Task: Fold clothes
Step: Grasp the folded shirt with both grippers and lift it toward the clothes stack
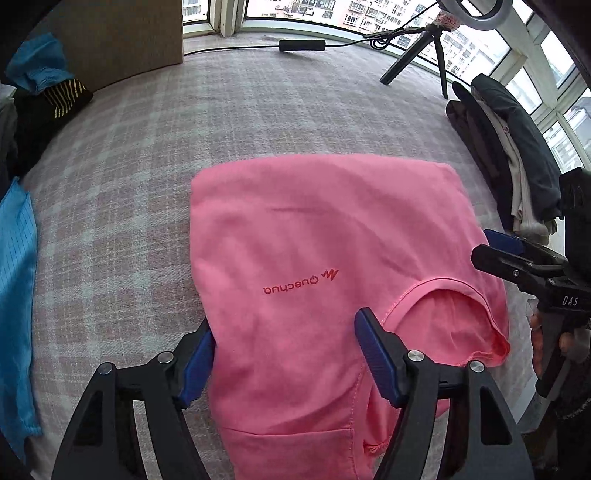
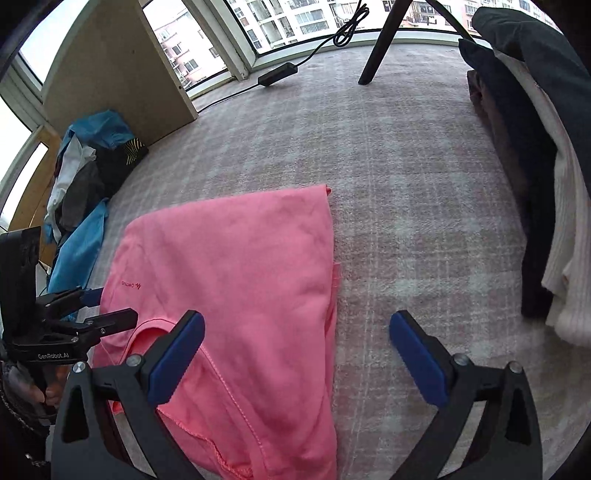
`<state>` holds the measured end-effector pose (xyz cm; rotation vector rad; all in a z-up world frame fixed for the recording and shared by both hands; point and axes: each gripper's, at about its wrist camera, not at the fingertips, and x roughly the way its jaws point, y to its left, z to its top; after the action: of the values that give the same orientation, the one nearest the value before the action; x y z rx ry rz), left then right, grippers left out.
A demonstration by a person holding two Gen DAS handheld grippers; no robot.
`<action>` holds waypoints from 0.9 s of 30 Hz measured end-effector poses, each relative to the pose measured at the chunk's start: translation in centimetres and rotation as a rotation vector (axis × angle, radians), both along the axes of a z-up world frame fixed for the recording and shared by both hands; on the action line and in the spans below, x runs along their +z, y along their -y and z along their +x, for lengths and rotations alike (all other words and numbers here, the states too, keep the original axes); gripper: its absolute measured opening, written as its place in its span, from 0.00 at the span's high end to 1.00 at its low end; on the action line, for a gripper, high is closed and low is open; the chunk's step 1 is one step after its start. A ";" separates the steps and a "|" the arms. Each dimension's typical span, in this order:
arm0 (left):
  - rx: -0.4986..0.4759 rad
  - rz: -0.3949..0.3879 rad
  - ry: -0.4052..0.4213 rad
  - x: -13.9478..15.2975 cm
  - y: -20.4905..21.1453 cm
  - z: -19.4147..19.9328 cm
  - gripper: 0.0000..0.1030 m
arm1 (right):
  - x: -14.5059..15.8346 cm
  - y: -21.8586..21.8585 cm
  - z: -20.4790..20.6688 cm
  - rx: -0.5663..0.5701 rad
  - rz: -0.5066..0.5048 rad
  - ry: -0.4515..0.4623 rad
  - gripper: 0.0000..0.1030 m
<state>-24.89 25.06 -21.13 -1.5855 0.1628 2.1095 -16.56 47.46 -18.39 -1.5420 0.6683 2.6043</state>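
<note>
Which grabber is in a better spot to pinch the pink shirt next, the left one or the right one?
Probably the left. The left gripper stands open with the pink shirt between its fingers, near the collar. The right gripper is open too, mostly over bare checked cloth beside the shirt's edge.

Bare plaid cover (image 2: 406, 177) beyond; folded stack (image 2: 535, 184) blocks right.

- Soft, even daylight enters through the windows (image 1: 332, 14) along the far side of both views; the panes are overexposed to near white.
- Shadows on the checked surface (image 2: 406, 184) are faint and diffuse.
- Strong fisheye bending curves the window frames, and the corners fall into black vignette.
- Focus is sharp centrally, softening slightly toward the edges.
</note>
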 end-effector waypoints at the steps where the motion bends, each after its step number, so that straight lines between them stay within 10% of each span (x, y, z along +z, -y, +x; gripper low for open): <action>1: -0.011 -0.005 -0.006 0.0 -0.3 0.2 0.38 | 0.0 0.4 -0.1 0.015 0.002 -0.001 0.10; 6: -0.063 -0.031 -0.045 0.0 -1.5 0.7 0.52 | 0.1 1.9 -0.2 0.067 0.087 -0.001 0.69; 10: -0.094 -0.012 -0.063 0.0 -2.1 1.0 0.65 | -0.2 2.7 -0.3 0.063 0.097 0.000 0.81; 18: -0.076 0.123 -0.036 0.3 -0.4 1.2 0.86 | -0.3 3.3 -0.6 0.025 0.007 -0.003 0.89; 27: -0.143 0.251 -0.150 8.1 1.2 2.8 0.87 | 8.1 3.9 2.8 -0.032 0.075 -0.156 0.90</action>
<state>-22.13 23.86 -13.02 -1.2363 0.0562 2.0471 -13.80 43.57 -10.28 -1.3069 0.5926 2.7129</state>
